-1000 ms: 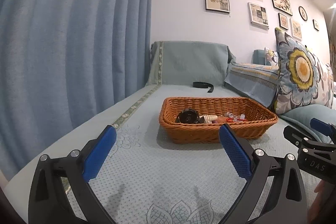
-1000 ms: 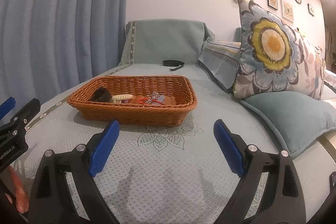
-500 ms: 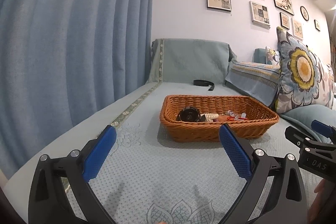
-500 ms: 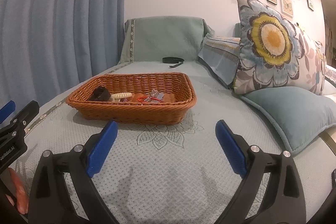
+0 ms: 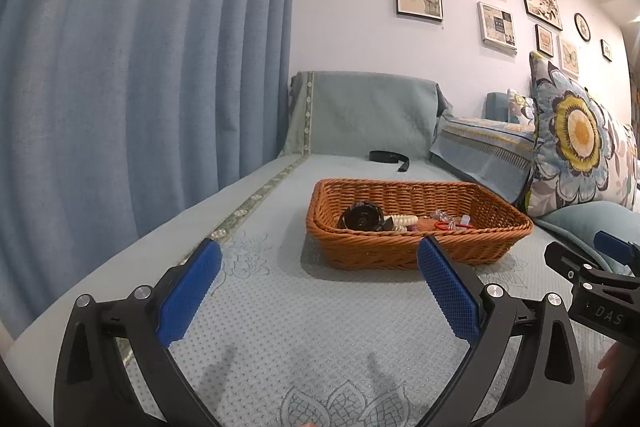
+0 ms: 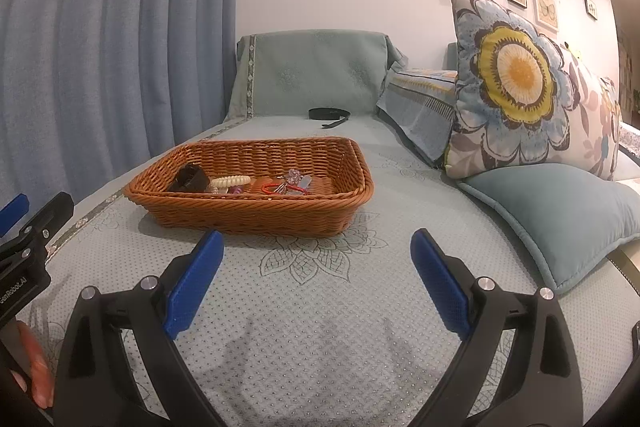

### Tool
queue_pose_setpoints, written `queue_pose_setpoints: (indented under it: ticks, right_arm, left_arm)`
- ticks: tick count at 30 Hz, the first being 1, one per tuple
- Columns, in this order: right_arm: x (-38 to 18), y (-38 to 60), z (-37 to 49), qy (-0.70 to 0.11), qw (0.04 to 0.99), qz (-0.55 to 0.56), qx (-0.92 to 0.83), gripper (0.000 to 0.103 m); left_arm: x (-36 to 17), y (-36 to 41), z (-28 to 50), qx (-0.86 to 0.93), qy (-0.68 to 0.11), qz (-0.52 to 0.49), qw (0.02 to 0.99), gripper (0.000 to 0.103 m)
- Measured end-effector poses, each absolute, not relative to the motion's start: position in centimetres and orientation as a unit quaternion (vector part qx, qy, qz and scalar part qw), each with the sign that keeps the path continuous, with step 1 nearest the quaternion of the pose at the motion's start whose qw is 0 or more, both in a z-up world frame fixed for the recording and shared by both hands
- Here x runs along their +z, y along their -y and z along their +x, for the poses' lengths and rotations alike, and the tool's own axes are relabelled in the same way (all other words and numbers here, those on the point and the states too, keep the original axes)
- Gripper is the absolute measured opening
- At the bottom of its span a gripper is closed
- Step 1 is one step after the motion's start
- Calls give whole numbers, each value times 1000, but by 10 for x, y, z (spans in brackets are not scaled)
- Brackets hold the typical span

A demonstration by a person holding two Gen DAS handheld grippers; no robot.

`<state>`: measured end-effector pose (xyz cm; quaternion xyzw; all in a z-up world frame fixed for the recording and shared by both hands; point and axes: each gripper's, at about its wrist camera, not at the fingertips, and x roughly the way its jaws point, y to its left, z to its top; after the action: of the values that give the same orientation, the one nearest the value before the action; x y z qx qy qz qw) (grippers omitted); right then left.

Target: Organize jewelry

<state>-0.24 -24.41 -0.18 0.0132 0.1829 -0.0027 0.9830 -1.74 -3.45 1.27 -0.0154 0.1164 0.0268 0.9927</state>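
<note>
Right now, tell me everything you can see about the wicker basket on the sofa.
The wicker basket is a shallow, rectangular tray of orange-brown woven strands with a braided rim and sloping walls. It sits flat and upright on the pale green sofa cover, ahead of both open grippers, touched by neither. Inside lie a dark round piece, a cream beaded bracelet, a red loop and clear, pinkish trinkets, clustered at its near end.

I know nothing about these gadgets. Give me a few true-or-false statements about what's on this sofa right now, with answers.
1. The wicker basket holds small jewelry pieces. True.
2. The left claw grips a bracelet. False: it is open and empty.
3. A black strap lies inside the basket. False: it lies on the sofa behind it.
4. The right claw is open. True.
5. The flower cushion lies flat. False: it stands propped upright.
</note>
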Motion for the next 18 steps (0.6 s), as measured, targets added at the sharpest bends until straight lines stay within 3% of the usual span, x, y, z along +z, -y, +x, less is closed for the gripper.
queue_pose_setpoints:
  ticks: [18]
  right_arm:
    - [-1,244,-3,-180,984,12,-4,90]
  left_arm:
    - [12,36,-15,27,-122,-14,992,95]
